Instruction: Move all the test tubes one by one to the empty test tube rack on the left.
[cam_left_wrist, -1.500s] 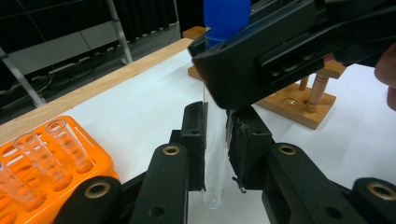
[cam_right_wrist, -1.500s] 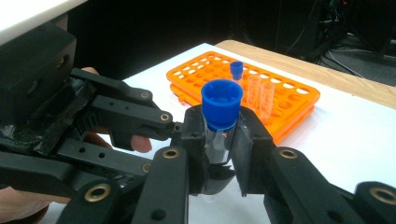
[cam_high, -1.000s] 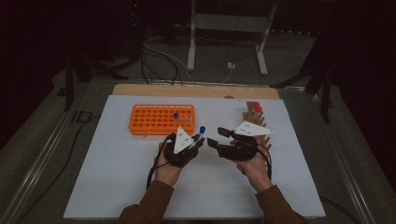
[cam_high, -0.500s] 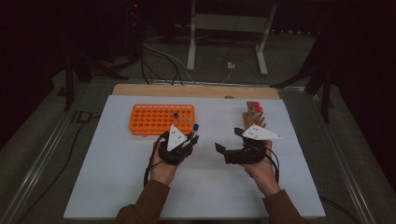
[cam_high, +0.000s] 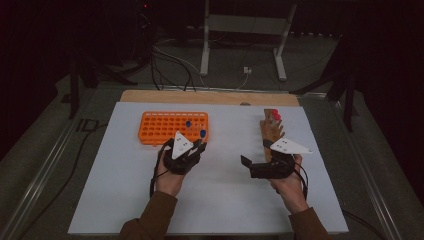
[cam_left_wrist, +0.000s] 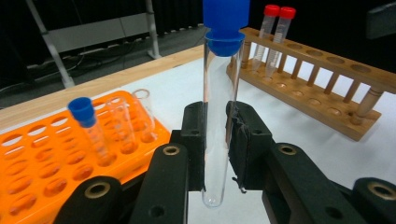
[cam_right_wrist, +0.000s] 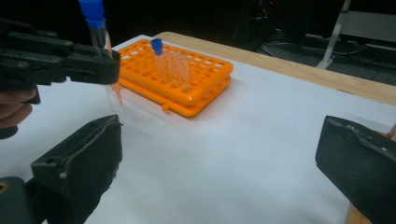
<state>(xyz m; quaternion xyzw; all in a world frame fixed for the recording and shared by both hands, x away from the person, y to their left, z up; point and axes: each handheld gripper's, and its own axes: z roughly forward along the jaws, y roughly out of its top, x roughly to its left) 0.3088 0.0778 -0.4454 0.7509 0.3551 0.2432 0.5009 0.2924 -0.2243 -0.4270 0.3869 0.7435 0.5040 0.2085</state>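
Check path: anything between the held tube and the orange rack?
Nothing visible. The left gripper is shut on the blue-capped tube, upright just at the near edge of the orange rack. One capped tube stands in the rack, with open holes around it. The right gripper is open, off to the side.

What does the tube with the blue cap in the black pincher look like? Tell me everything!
The tube is a clear test tube, glass or plastic by its look, with a rounded bottom and nothing visible inside. A bright blue cap closes its top. It stands upright, pinched at its lower half between the two black pads of the left gripper, its bottom hanging free below them. It is lifted above the white table, just beside the orange rack.
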